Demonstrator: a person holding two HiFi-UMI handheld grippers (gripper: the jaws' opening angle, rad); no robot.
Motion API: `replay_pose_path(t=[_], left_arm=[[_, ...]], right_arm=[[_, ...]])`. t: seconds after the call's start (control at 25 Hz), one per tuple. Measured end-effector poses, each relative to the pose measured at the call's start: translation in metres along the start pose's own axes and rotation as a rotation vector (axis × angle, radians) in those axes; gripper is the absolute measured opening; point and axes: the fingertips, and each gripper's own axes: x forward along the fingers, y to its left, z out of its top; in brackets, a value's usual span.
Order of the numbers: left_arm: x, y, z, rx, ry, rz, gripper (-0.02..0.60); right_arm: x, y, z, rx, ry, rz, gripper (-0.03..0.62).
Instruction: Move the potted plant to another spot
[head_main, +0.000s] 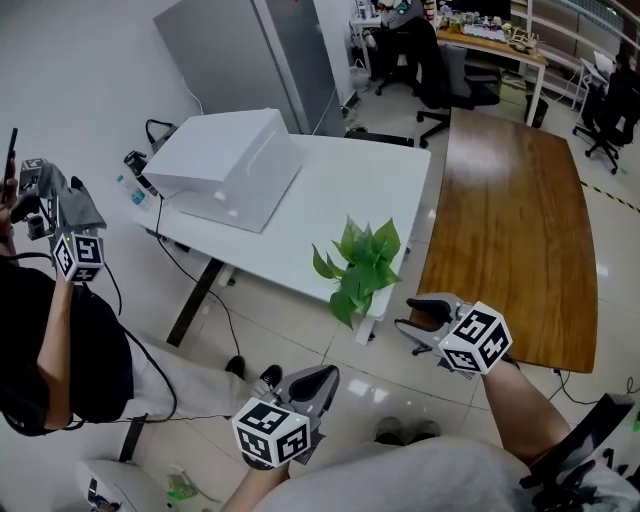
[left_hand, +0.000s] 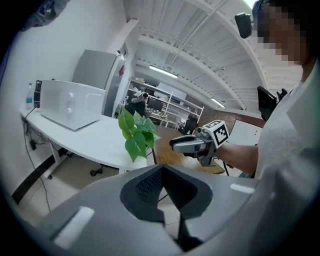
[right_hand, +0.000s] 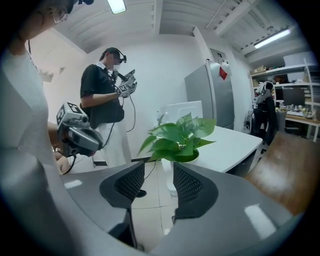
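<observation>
The potted plant (head_main: 360, 262), green leaves in a white pot, stands at the near corner of the white table (head_main: 340, 190). My right gripper (head_main: 412, 312) hangs just to its right, a little short of it, open with nothing between the jaws. In the right gripper view the plant (right_hand: 180, 135) shows beyond the gap of the right gripper (right_hand: 159, 182), not touched. My left gripper (head_main: 325, 378) is lower and nearer me, below the plant, its jaws shut and empty. The left gripper view shows the left gripper (left_hand: 164, 182) closed, with the plant (left_hand: 136, 131) ahead and the right gripper (left_hand: 175, 145) beside it.
A white box (head_main: 225, 165) sits on the far left of the white table. A long brown wooden table (head_main: 510, 220) adjoins on the right. Another person (head_main: 60, 340) stands at the left holding grippers. A grey cabinet (head_main: 250, 60) and office chairs (head_main: 450, 85) stand behind.
</observation>
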Motion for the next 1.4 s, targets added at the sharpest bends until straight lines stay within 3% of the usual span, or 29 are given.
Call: replay_pose_path(t=[0.12,0.32,0.64,1.2,1.4], left_arm=[[-0.009,0.015,-0.005,-0.021,0.001,0.037,-0.003],[-0.022,0.036,-0.014,-0.043,0.015,0.089,-0.003],[-0.029,0.062,-0.024,-0.078,0.024,0.142,-0.003],[-0.039,0.087,-0.034,-0.106,0.024,0.188,-0.003],[-0.04,0.089,-0.039,-0.113,0.024,0.19,-0.003]], right_arm=[[0.027,-0.027,-0.014,0.017,0.017,-0.049,0.266],[0.07,-0.059,-0.041,-0.008,0.056,-0.107,0.377],[0.121,-0.081,-0.054,-0.049,0.026,-0.151,0.488],[0.164,-0.093,-0.045,-0.093,-0.034,-0.156,0.511],[0.166,-0.093,-0.048,-0.089,-0.042,-0.158,0.456]])
